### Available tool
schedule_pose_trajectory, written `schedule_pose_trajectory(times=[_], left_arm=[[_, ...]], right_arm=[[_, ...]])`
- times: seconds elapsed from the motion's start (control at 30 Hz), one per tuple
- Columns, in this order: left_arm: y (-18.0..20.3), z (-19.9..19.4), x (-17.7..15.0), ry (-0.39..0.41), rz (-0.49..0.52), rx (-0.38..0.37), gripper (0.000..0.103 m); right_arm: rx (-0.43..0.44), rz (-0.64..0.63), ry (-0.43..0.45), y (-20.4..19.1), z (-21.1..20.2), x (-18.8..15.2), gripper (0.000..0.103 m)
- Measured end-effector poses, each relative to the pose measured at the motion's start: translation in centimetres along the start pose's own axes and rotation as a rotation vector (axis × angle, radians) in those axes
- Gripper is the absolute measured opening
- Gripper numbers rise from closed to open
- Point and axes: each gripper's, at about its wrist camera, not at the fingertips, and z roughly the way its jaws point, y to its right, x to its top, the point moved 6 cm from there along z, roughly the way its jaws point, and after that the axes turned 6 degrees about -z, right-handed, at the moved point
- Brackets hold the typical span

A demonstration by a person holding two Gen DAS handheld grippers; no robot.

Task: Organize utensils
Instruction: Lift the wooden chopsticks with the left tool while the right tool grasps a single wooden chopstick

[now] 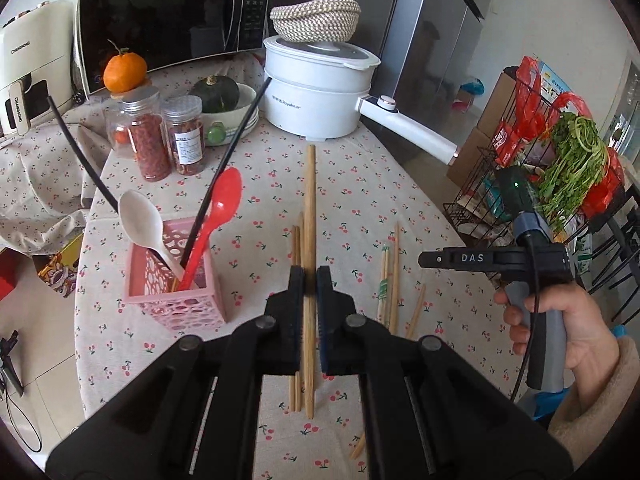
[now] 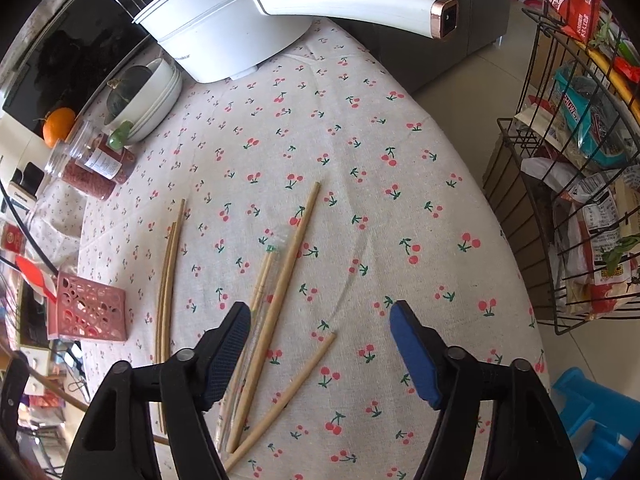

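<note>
The left gripper (image 1: 309,280) is pinching a chopstick (image 1: 309,216) above the desk (image 1: 360,184) beside the pink holder (image 1: 176,280), while the right gripper (image 2: 320,320) is hanging wide open over loose chopsticks (image 2: 280,292).

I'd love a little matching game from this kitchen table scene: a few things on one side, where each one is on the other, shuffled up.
Things:
1. Red spoon
2. Orange
3. Woven basket
4. Long wooden chopstick

Places:
A. On top of the white pot's lid
B. Clamped between the left gripper's fingers
C. Standing in the pink holder
D. On the lid of a jar

Pairs: 1-C, 2-D, 3-A, 4-B
</note>
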Motion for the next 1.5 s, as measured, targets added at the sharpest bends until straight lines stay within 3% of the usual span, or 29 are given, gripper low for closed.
schedule_pose_trajectory(times=[0.2, 0.3, 0.43, 0.63, 0.7, 0.87, 1.0, 1.17, 1.37, 1.5], left_arm=[[-1.4, -1.2, 0.2, 0.016, -0.043, -0.034, 0.007], [-2.3, -1.6, -0.3, 0.003, -0.063, -0.046, 0.007], [-3.6, -2.3, -0.4, 0.002, -0.088, -0.049, 0.007], [-5.2, -2.9, -0.5, 0.0, -0.112, -0.038, 0.007], [-5.6, -3.0, -0.5, 0.002, -0.123, -0.035, 0.007], [-6.0, -4.1, 0.0, 0.04, -0.136, -0.041, 0.007], [-6.4, -5.8, 1.0, 0.104, -0.146, -0.05, 0.007], [-7.5, -8.6, 2.9, 0.232, -0.188, -0.074, 0.007], [-9.8, -11.9, 5.2, 0.453, -0.289, -0.085, 0.007], [-11.2, -11.6, 5.8, 0.517, -0.34, -0.042, 0.007]], right_arm=[[0.046, 0.055, -0.012, -1.0, 2.3, 0.9, 0.032], [0.008, 0.041, -0.036, -1.8, 3.7, 1.1, 0.02], [-0.07, 0.016, -0.043, -2.5, 4.7, 1.3, 0.017], [-0.221, -0.127, -0.053, -4.8, 5.3, 1.3, 0.019], [-0.204, -0.123, -0.051, -4.9, 5.3, 1.3, 0.011], [-0.051, -0.021, -0.011, -4.1, 4.5, 1.3, 0.008], [0.026, -0.015, 0.087, -4.8, 0.8, 1.5, 0.007], [0.122, -0.064, 0.243, -7.6, -5.5, 1.0, 0.007], [0.195, -0.125, 0.393, -10.5, -10.6, 0.3, 0.007], [0.211, -0.167, 0.452, -12.2, -12.5, 0.0, 0.007]])
